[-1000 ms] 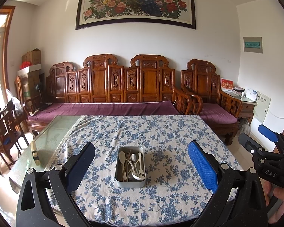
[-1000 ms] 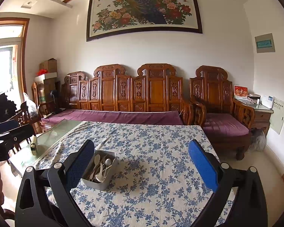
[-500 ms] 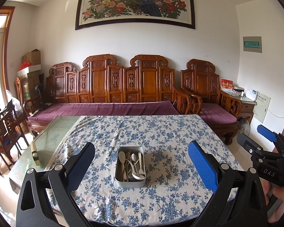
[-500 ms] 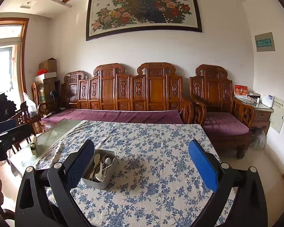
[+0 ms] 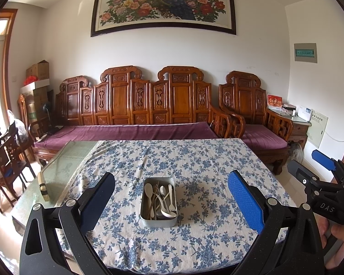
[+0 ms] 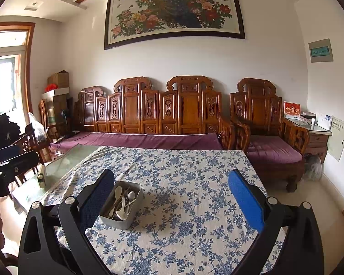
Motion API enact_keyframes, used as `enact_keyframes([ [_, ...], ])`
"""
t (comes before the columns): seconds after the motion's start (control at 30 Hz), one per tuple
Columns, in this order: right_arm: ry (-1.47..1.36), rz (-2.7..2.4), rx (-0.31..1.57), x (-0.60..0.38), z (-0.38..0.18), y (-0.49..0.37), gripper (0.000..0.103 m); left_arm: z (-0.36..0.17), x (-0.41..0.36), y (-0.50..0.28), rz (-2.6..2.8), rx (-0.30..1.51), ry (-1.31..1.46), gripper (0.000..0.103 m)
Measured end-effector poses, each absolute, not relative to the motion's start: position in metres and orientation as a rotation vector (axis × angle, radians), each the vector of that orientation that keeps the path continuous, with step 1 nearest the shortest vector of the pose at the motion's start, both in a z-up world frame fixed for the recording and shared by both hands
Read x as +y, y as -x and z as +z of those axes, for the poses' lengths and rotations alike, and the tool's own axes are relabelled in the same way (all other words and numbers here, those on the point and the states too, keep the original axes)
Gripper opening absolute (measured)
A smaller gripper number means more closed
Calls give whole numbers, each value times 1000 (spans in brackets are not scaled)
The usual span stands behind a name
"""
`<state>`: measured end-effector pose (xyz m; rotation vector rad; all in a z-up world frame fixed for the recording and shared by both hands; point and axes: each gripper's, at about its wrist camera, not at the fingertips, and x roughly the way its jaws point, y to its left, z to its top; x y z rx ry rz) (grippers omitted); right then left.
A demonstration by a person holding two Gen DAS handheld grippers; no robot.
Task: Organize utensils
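A grey metal tin (image 5: 158, 221) stands on the blue-flowered tablecloth (image 5: 195, 160) near the table's front. It holds several spoons, a fork and chopsticks (image 5: 161, 197). My left gripper (image 5: 172, 201) is open and empty, held above the table's near edge, in line with the tin. In the right wrist view the tin (image 6: 121, 223) lies left of centre, just past the left finger. My right gripper (image 6: 172, 202) is open and empty, and it also shows at the right edge of the left wrist view (image 5: 318, 176).
The cloth leaves a glass strip (image 5: 64, 160) of the table bare on the left, with a small block (image 5: 43, 186) on it. A carved wooden sofa (image 5: 135, 112) with purple cushions stands behind the table. Chairs (image 5: 9, 158) stand at the left.
Both views have shifted only slightly. Both grippers stay open and empty, and the tin has not moved.
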<state>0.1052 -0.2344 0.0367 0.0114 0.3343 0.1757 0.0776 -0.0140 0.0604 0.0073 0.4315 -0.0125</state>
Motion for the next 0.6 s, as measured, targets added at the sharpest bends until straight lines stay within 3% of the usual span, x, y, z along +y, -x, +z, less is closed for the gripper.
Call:
enact_keyframes([
  [0.6, -15, 180, 333, -231, 39, -105, 100, 56, -10, -79, -7, 438, -8, 95],
])
